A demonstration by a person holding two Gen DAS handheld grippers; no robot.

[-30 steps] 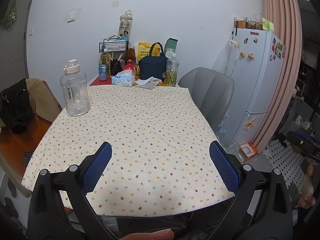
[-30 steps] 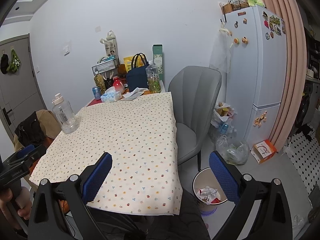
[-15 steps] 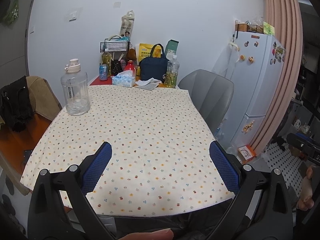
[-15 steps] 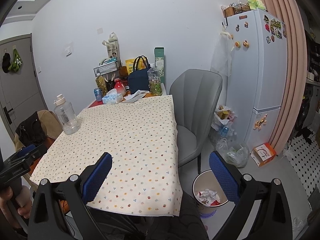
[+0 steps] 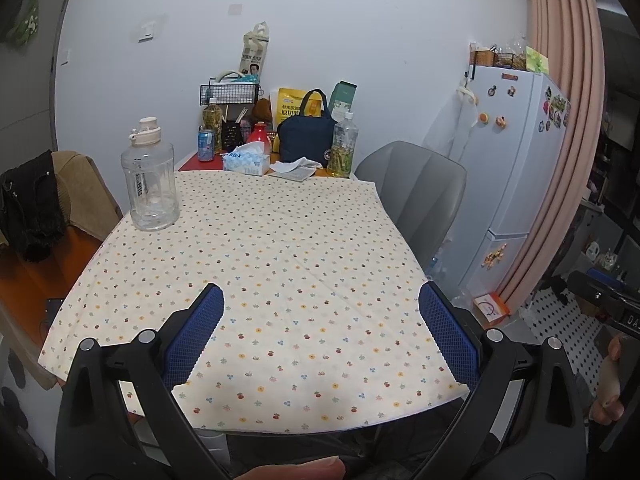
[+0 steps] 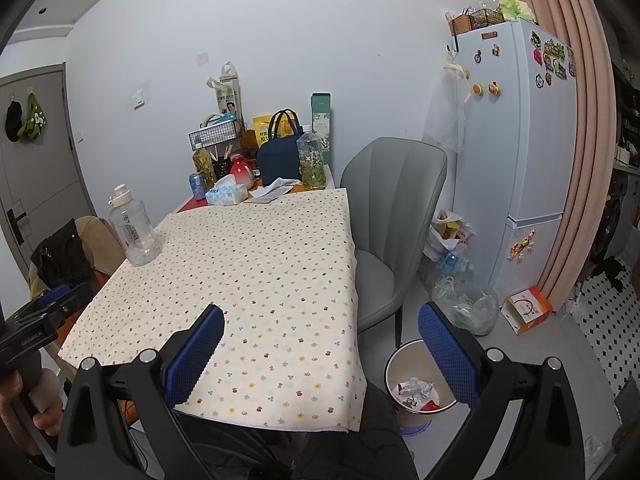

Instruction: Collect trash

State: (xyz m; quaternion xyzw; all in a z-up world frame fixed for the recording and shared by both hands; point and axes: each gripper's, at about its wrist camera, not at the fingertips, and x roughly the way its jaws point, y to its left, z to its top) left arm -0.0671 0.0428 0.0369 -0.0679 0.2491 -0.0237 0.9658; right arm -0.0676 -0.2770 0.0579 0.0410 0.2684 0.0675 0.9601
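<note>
My left gripper (image 5: 320,308) is open and empty, held above the near edge of the table (image 5: 280,256) with its flowered cloth. My right gripper (image 6: 320,324) is open and empty, over the table's near right corner (image 6: 320,360). A white trash bin (image 6: 400,364) stands on the floor right of the table, with crumpled wrappers (image 6: 414,390) inside. Crumpled white paper (image 5: 294,167) lies at the table's far end; it also shows in the right wrist view (image 6: 276,188). The left gripper shows at the left edge of the right wrist view (image 6: 44,312).
A clear water jug (image 5: 150,178) stands on the table's left. A tissue box (image 5: 246,162), can (image 5: 206,144), bottles (image 5: 342,146) and a navy bag (image 5: 306,134) crowd the far end. A grey chair (image 6: 394,216), fridge (image 6: 520,168) and floor bags (image 6: 464,304) are at right.
Both grippers have risen and tilted slightly, so the scene sits a little lower in each view. Both stay open and empty.
</note>
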